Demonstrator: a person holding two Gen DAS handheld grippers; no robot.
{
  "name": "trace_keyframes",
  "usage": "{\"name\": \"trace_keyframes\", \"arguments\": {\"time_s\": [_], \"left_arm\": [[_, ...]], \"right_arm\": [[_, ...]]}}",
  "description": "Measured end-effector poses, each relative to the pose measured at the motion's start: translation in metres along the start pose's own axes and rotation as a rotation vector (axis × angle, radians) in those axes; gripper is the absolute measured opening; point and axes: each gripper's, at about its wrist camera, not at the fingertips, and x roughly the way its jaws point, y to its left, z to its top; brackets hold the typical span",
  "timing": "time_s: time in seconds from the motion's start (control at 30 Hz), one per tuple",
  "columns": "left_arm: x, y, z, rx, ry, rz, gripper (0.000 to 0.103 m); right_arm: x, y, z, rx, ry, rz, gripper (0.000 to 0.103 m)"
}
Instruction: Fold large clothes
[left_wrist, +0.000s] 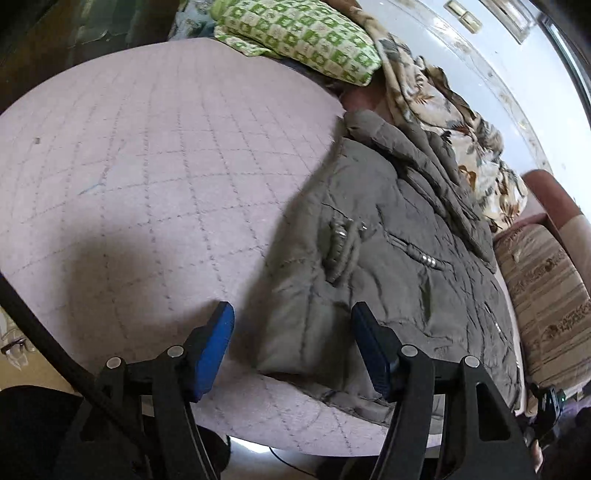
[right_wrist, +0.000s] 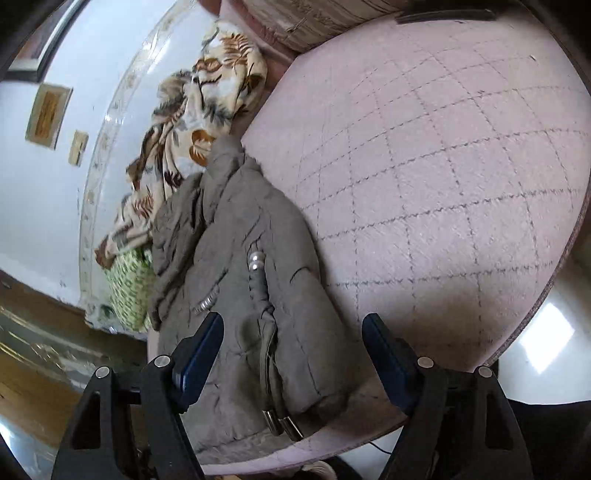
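The coat (left_wrist: 388, 258) lies on the bed (left_wrist: 147, 166), bunched along the far edge beside the wall, with its hem end reaching the near edge where both tools hover. It is thick and quilted, so the likeliest slip is a shallow bite: jaws closing on only the top layer would lift 1 skin of fabric and leave the rest dragging, and the fold would come out skewed. The cord (left_wrist: 343, 251) with its metal ends and the 2 metal tips near the hem could catch between the pads and spoil the hold. The floral cloth (right_wrist: 192, 122) touches the coat's collar end and may be dragged along if the coat is pulled. The left gripper (left_wrist: 291, 347) points down at a slant over the near edge, jaws about half open and empty; 1 pad is over bare bed, the other over the coat's corner. The right gripper (right_wrist: 293, 350) also slants down, jaws wide and empty, straddling the hem end without touching it, as far as I can tell.
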Motion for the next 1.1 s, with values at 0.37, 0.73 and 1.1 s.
{"name": "trace_keyframes", "arguments": {"time_s": [0.37,0.73,1.1], "left_arm": [[0.004,-0.042,-0.032,0.134,-0.02,-0.004,0.059],[0.014,-0.058,-0.035,0.25,-0.085,0.086,0.05],[0.021,-0.069,-0.041,0.33,-0.113,0.184,0.063]], "right_arm": [[0.028,0.036,-0.035,-0.205,0.114,0.002,0.056],[0.046,0.057,-0.057,-0.425,0.047,-0.135,0.053],[0.05,0.063,-0.053,-0.447,0.074,-0.14,0.061]]}}
